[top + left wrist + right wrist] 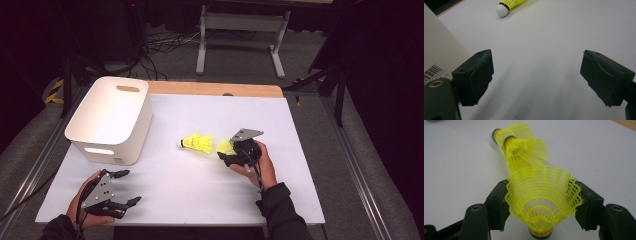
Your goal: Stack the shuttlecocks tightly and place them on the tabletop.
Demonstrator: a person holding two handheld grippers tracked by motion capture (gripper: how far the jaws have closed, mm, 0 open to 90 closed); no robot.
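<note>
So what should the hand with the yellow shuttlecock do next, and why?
Probably lift it a little and carry it toward the white bin. The right gripper has its jaws pressed on the shuttlecock's skirt, and the open bin stands across the table.

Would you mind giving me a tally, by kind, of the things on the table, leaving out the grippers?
yellow shuttlecocks: 3
white bin: 1
Total: 4
</note>
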